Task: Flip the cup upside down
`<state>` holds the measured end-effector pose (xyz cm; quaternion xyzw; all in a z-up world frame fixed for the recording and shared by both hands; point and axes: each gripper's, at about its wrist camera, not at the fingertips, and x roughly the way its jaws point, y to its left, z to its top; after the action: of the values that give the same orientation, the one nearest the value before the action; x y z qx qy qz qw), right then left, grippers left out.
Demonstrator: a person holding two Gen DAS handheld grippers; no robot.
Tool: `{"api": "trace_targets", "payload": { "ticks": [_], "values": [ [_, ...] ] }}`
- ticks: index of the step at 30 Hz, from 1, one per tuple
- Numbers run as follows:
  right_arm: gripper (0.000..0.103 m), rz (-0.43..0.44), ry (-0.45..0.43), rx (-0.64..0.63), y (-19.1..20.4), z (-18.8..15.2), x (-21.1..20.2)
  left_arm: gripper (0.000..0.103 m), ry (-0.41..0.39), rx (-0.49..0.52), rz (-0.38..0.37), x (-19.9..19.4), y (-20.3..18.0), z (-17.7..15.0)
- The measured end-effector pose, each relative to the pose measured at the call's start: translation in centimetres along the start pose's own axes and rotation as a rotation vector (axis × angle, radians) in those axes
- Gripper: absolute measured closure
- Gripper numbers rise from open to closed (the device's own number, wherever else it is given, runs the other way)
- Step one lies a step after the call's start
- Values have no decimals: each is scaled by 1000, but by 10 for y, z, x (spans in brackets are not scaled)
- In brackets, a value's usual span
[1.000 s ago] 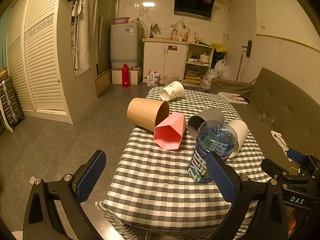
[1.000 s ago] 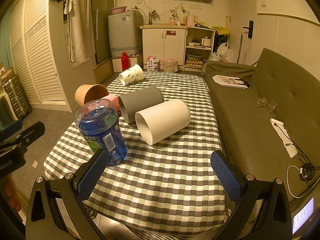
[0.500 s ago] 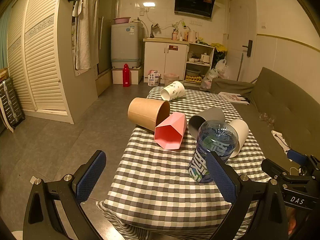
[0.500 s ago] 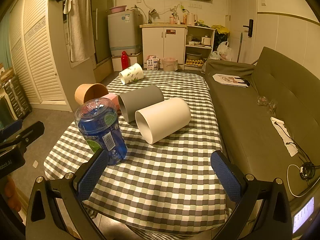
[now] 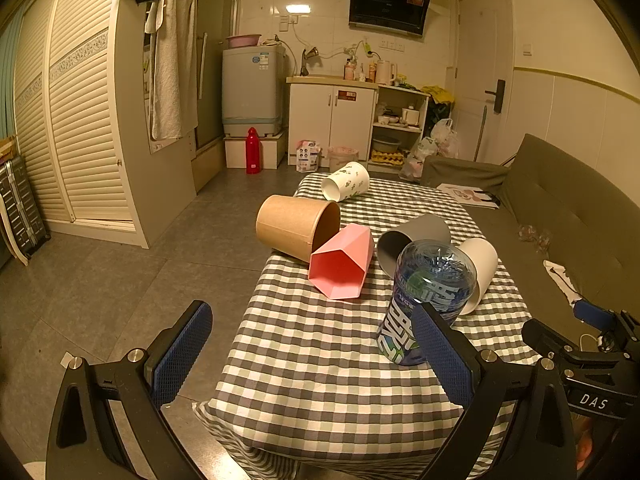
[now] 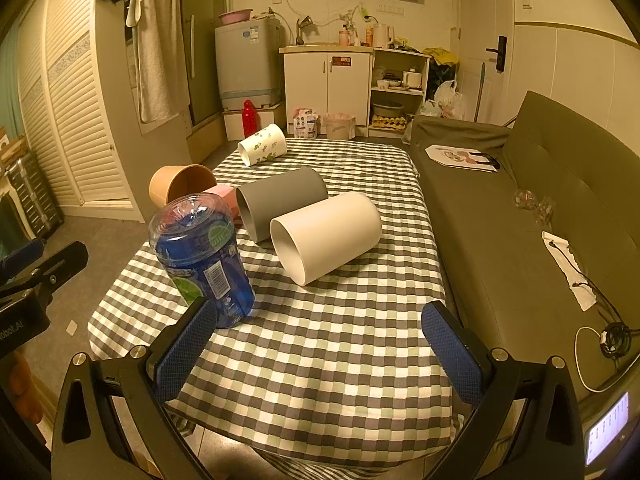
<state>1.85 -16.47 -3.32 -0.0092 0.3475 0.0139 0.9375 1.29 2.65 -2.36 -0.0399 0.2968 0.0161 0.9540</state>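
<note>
left tool [image 5: 310,346] released, empty | right tool [image 6: 318,340] released, empty | left view: pink cup's [image 5: 342,266] mouth | right view: white cup's [image 6: 326,236] mouth, pink mostly hidden

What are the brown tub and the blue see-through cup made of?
Brown tub: probably kraft paper; matte tan wall, thin rolled rim. Blue cup: looks like clear glossy plastic with a printed label; light glints on its top and the inside shows through.

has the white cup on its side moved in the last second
No. In the right wrist view the white cup lies in the same spot, pressed beside the grey cup on the checked tablecloth.
</note>
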Motion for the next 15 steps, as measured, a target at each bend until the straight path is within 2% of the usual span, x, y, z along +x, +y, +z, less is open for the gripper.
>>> {"api": "trace_targets", "payload": {
  "ticks": [15],
  "values": [
    [0, -2, 5, -1, 1, -2, 2, 0, -2, -5, 2, 0, 1, -2]
  ]
}}
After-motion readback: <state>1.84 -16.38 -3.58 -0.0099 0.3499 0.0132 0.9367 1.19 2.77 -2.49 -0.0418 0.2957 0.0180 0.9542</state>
